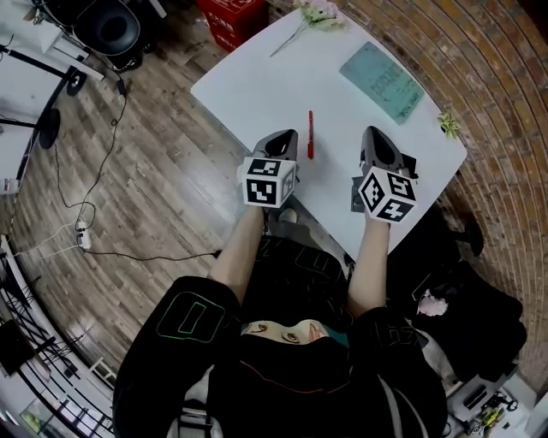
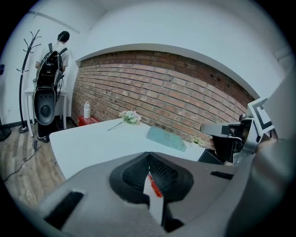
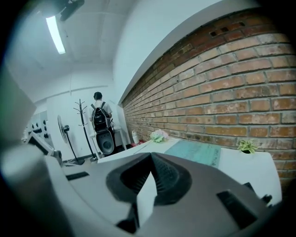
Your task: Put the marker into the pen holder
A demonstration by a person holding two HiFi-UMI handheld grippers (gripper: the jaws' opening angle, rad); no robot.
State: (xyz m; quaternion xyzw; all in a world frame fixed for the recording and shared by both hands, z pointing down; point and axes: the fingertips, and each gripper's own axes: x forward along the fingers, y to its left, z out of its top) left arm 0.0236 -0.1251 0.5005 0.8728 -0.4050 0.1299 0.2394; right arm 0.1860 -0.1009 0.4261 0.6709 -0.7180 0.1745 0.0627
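Now, largest first, each item placed against the table.

1. Table (image 1: 257, 94): white, set cornerwise to us, brick wall beyond its far side. This is our landmark.
2. Teal mat (image 1: 382, 82): flat on the table's far right part. We judge it is parked there to keep the table's middle free for work.
3. Left gripper (image 1: 289, 137): over the table's near edge, pointing across the top. Its jaws are together with nothing between the pads. The slit between them shows only tabletop and a streak of red beyond.
4. Right gripper (image 1: 373, 134): over the table's near right edge, abreast of its partner. Its jaws are pressed together and empty. We read the pair as held low and apart so as to flank item 6. Either would have to part its jaws before a pickup.
5. Flower sprig (image 1: 318, 13): at the table's far corner, decoration, well clear of the work.
6. Marker (image 1: 310, 134): red, lying flat near the table's middle, between the two grippers and nearer the left one, touching neither. It is not yet picked up.
7. Small plant (image 1: 448, 125): at the table's right edge.
8. Pen holder: we find it in no view, on the table or off it.
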